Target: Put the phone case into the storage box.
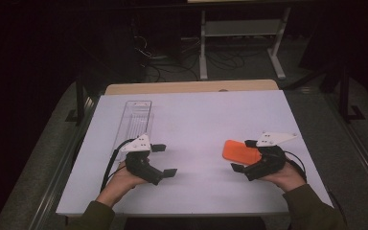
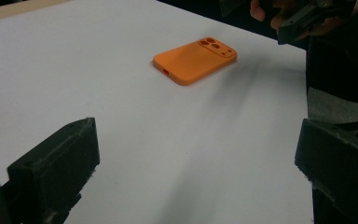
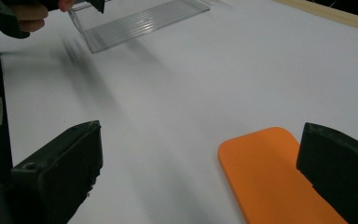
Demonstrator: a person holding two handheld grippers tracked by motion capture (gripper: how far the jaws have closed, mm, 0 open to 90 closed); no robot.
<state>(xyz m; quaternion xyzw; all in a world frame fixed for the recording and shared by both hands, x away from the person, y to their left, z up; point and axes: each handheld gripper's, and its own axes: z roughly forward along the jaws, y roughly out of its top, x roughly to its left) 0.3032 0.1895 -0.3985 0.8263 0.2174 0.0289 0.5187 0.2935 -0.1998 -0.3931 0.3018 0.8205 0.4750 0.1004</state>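
Spreading across most of the high view, the wide white rectangular surface (image 1: 196,124) carries everything in play; a strip of pale wood edges its far side, and beyond that lies a dark floor with a metal-legged frame and loose cables. Taking the flat orange plastic phone case (image 1: 240,152) as the landmark: the long clear ribbed plastic tray (image 1: 135,120) lies well apart from it, off toward the far left part of the surface, empty as far as can be seen; the left gripper (image 1: 164,160) hangs near the tray's near end, well apart from the case, its jaws released and wide with nothing between them, and in the left gripper view they point across bare white at the case (image 2: 195,60), which lies flat with its camera cut-outs at the far end; the right gripper (image 1: 243,155) sits right at the case, jaws spread and empty, one on either side of its near end; in the right gripper view the case (image 3: 272,175) lies between the two black jaws, close against the right-hand one, though whether that jaw touches it I cannot tell.

By my reading, the work has barely begun; the case rests untouched on the surface, the right gripper is lined up but not closed, and the grasp, the lift and any carry toward the tray all remain.
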